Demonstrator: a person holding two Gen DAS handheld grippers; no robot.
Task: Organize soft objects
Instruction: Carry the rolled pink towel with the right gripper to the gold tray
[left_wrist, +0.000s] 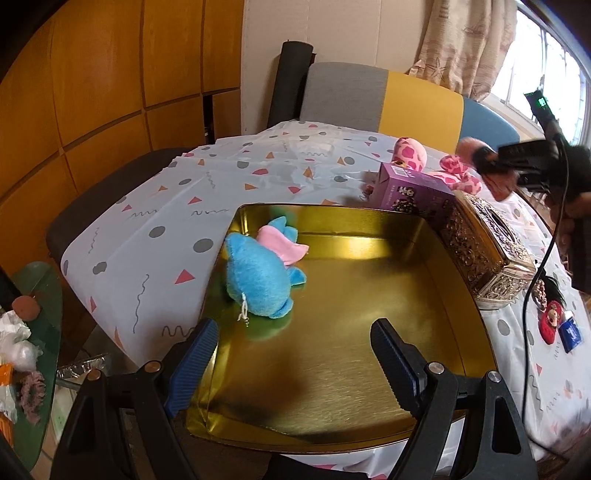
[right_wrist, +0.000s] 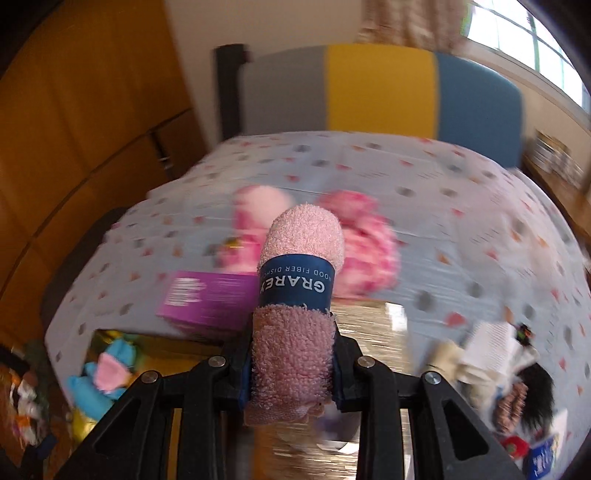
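A blue and pink plush toy (left_wrist: 258, 269) lies in the far left corner of a gold tin tray (left_wrist: 332, 354). My left gripper (left_wrist: 295, 350) is open and empty, hovering over the tray's near side. My right gripper (right_wrist: 293, 369) is shut on a rolled pink dishcloth (right_wrist: 299, 258) with a blue paper band, held above the table. In the left wrist view that gripper (left_wrist: 495, 166) is at the right, above the boxes. A pink spotted plush toy (left_wrist: 410, 153) lies on the table beyond a purple box (left_wrist: 410, 188); it looks blurred in the right wrist view (right_wrist: 354, 240).
An ornate gold tissue box (left_wrist: 487, 243) stands right of the tray. Small trinkets (left_wrist: 554, 317) lie at the table's right edge. A grey, yellow and blue chair back (left_wrist: 388, 99) stands behind the table. A glass side table (left_wrist: 33, 332) with clutter is at the left.
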